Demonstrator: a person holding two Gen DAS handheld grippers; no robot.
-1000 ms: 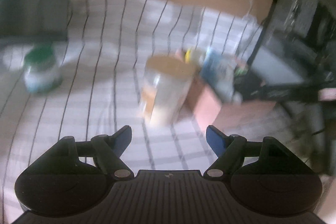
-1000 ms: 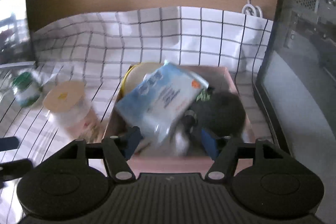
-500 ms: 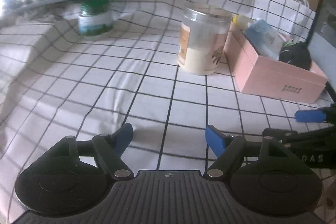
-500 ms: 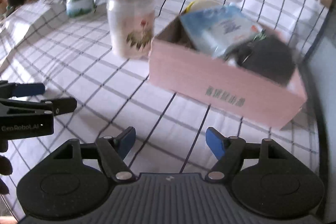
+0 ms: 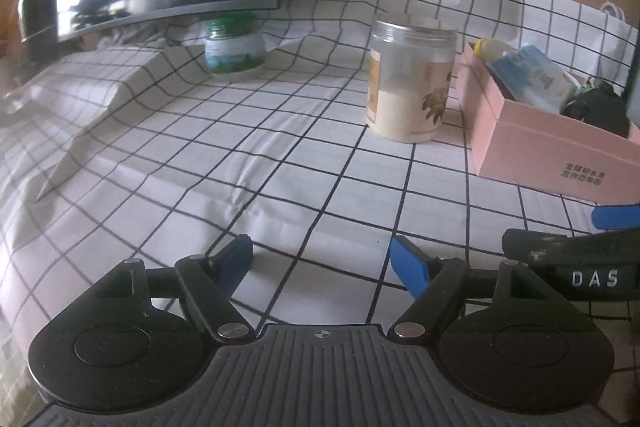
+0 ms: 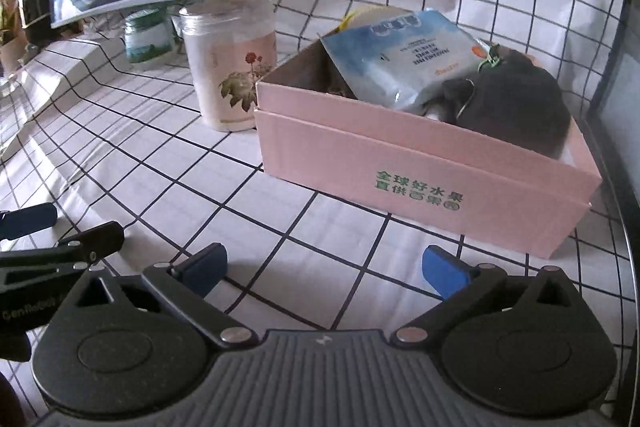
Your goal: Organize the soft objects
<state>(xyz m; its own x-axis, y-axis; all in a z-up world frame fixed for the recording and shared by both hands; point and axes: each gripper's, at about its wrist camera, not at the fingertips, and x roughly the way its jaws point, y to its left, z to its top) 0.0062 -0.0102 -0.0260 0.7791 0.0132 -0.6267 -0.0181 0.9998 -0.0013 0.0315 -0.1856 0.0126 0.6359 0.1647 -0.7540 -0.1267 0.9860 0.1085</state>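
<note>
Pink box [image 6: 420, 163] already holds the soft items: blue wipes packet [image 6: 400, 63], dark pouch [image 6: 516, 111], something yellow behind (partly hidden). Nothing soft is visible loose on the checked cloth [image 5: 280, 163]; only the tall jar [image 5: 412, 83] just beside the box and a green-lidded jar [image 5: 234, 45] farther back. Task looks near done.

Both tools tilt downward, low over cloth. Left gripper [image 5: 320, 261] spread, empty. Right gripper [image 6: 324, 269] jaws opening wide, nothing between.

left wrist: low over cloth, facing jar [image 5: 412, 83] | right wrist: close on box [image 6: 424, 163] | shared: both
</note>
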